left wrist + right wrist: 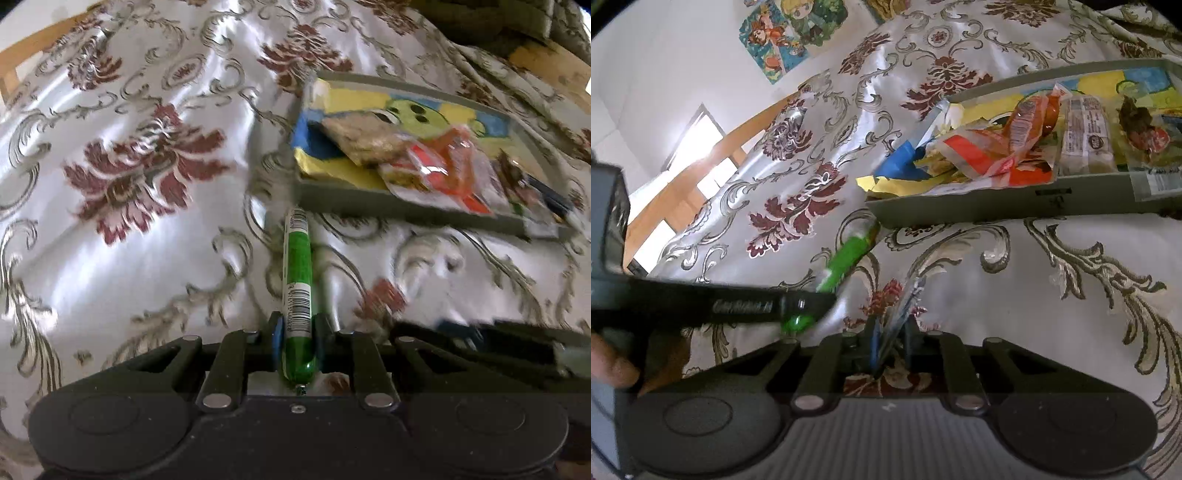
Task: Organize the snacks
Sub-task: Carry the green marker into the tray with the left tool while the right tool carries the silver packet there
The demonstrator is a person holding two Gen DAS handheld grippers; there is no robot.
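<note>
Over the floral tablecloth, the left gripper pinches a green snack stick near its rear end, the white barcode label facing up with digits too blurred to read, and the stick's far tip points at the near wall of the grey tray of snacks. The right gripper is pressed onto a thin clear wrapper standing between its jaws, and pale lettering on the left gripper's arm is unreadable.
</note>
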